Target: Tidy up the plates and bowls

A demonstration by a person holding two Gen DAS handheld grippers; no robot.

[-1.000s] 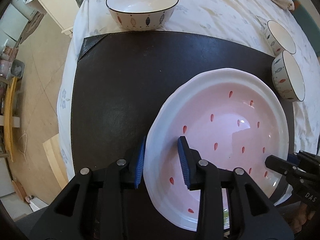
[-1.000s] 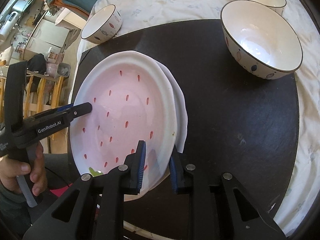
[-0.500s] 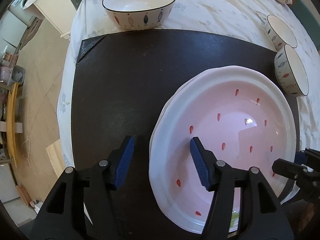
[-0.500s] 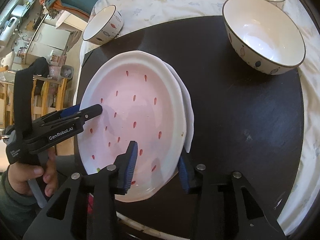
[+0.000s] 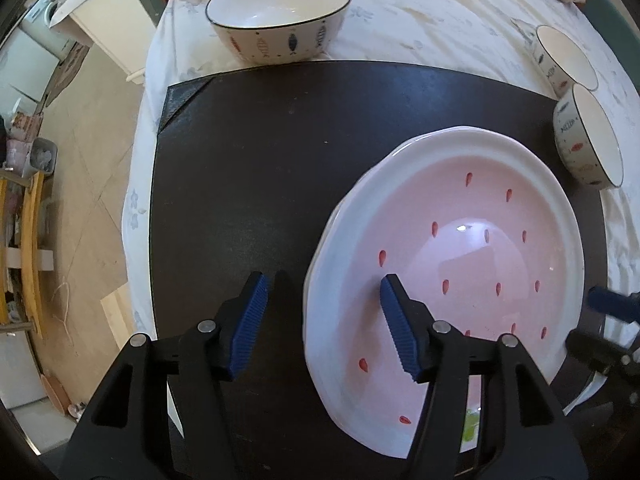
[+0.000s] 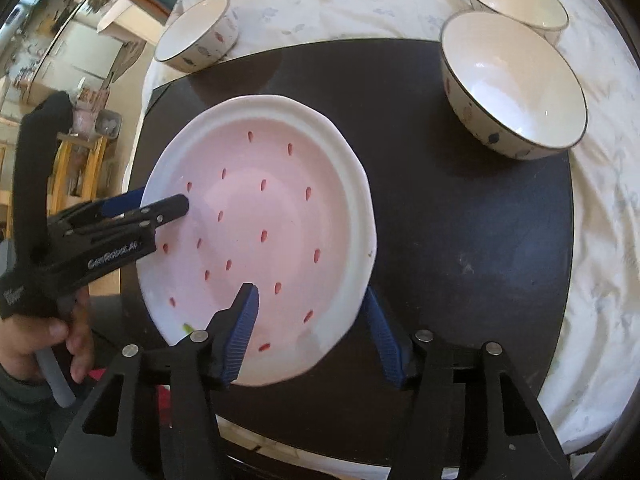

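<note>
- Because the pink plate (image 5: 460, 248) now lies flat on the dark mat (image 5: 248, 168), apparently on a second white plate whose rim peeks out at its edge, neither gripper needs to bear it any more.
- The left gripper (image 5: 320, 328) straddles the plate's near rim with its jaws parted and no pad pressing, one finger over the mat and the other above the pink well; a straddle like this suits a two-handed set-down.
- The right gripper (image 6: 308, 336) sits at the opposite rim, its jaws opening, the rim between them but untouched by the pads as far as I can see.
- In the right wrist view a hand (image 6: 44, 336) grips the left tool's handle beside the plate.
- The large fish-pattern bowl (image 5: 280, 12) stands apart on the pale cloth (image 5: 440, 20) just beyond the mat, and two smaller bowls (image 5: 588, 140) sit close together at the mat's far corner.
- Judging by this, the plates are stacked and the bowls are probably what remains to be gathered.
</note>
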